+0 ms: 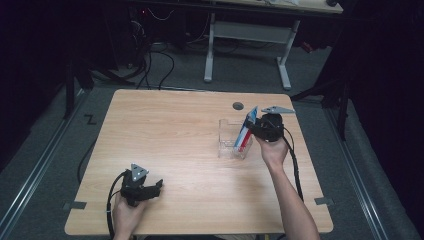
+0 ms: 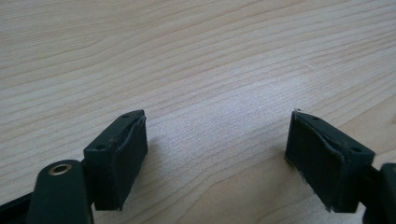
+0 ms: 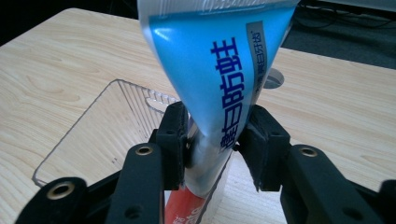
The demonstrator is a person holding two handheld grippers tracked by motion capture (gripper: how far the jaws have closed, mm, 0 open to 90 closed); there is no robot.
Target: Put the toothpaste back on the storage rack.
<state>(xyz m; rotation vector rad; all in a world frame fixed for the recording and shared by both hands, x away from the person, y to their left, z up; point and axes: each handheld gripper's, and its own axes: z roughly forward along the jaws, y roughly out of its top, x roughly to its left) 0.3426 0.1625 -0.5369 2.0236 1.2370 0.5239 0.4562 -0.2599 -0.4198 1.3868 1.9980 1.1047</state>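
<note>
A blue, white and red toothpaste tube stands tilted with its lower end in a clear plastic box at the table's right. My right gripper sits at the tube's right side. In the right gripper view the tube rises between the two pads, which stand close beside it without squeezing it; my right gripper is open. The box lies behind and below the jaws. My left gripper rests near the front left edge, open with bare wood between its jaws.
A round cable hole is in the wooden table just behind the box. A white-legged desk and cables stand on the floor beyond the far edge.
</note>
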